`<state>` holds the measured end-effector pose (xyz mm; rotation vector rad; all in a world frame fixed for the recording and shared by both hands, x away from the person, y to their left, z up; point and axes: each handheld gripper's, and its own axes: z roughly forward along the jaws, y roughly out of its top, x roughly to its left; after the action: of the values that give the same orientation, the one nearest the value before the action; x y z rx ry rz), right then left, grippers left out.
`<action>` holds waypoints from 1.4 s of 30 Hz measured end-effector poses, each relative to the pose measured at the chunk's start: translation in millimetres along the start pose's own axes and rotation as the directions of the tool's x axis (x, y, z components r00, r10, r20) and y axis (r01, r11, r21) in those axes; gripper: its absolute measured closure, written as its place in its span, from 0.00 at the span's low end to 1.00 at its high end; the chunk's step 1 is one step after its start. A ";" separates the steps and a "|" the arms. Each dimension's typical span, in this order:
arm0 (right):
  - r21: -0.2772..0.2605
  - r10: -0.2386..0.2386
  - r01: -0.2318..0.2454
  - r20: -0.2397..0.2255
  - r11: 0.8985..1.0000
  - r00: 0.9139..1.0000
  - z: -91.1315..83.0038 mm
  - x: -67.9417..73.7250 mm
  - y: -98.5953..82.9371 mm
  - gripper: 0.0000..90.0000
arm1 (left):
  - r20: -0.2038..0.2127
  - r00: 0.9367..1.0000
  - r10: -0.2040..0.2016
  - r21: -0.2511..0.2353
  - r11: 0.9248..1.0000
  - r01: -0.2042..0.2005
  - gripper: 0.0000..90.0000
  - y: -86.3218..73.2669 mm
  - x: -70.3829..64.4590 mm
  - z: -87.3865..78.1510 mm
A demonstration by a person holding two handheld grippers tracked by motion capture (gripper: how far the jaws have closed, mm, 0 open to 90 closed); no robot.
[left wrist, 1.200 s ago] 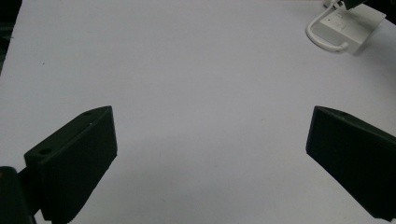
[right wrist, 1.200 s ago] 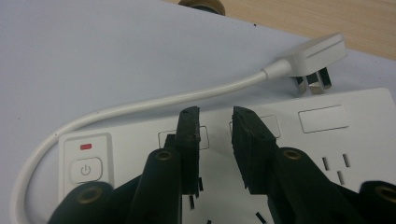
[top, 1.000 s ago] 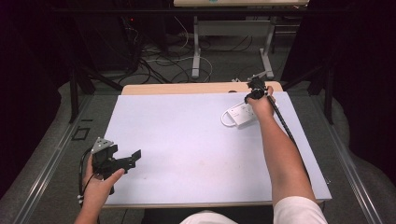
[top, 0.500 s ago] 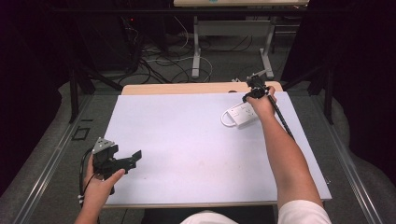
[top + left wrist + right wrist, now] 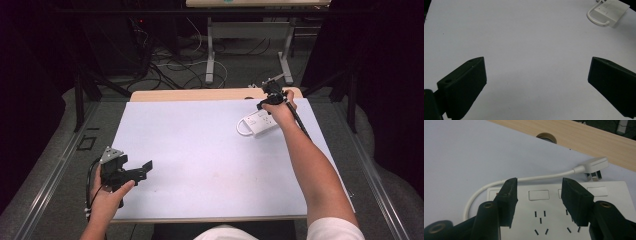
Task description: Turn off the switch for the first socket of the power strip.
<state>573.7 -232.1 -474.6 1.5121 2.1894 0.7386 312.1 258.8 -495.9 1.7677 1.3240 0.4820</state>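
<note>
Right tool [image 5: 539, 202] at far right of counter [image 5: 200, 150], jaws apart, poised just above white power strip [image 5: 258, 123], gripping nothing; strip's cable loops back to plug [image 5: 594, 167] lying beside it. Left tool [image 5: 131, 172] near front-left corner, jaws wide apart, empty

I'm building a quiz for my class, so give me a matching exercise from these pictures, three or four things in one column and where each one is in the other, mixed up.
Things:
1. power strip
2. left gripper
3. right gripper
4. plug

Places or states:
A. open above the sockets
B. open, low over the bare sheet's near left
C. lying beside the strip, towards the wooden edge
D. flat on the sheet's far right

Pairs: 1-D, 2-B, 3-A, 4-C
</note>
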 end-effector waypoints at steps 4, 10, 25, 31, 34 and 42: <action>-0.023 0.005 -0.005 0.010 1.000 1.000 -3.0 0.8 0.4 0.42 | -0.001 1.000 -0.005 0.001 1.000 0.005 0.02 -0.4 0.1 1.3; -0.026 0.006 -0.005 0.013 1.000 1.000 -6.1 4.8 0.4 0.31 | 0.005 1.000 0.003 0.003 1.000 -0.003 0.02 0.0 -0.3 3.1; -0.088 0.038 -0.039 -0.016 0.995 0.999 -18.8 9.5 -0.8 0.00 | 0.004 1.000 0.010 0.002 1.000 -0.010 0.02 -0.3 -1.5 3.0; -0.108 0.032 -0.035 -0.025 0.994 0.999 -28.8 11.1 -1.5 0.00 | 0.005 1.000 0.009 0.004 1.000 -0.009 0.02 -0.5 -1.4 2.6; -0.111 0.025 -0.028 -0.026 0.993 0.999 -34.7 12.8 -2.4 0.00 | 0.006 1.000 0.009 0.002 1.000 -0.009 0.02 -0.7 -1.8 3.2; -0.126 -0.006 0.001 -0.038 0.992 0.999 -47.3 19.3 -3.2 0.00 | 0.011 1.000 0.015 0.007 1.000 -0.015 0.02 -1.0 -2.9 3.3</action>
<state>537.2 -224.7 -439.4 1.4424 2.1284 0.8941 312.8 254.9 -498.1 1.7850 1.3077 0.4758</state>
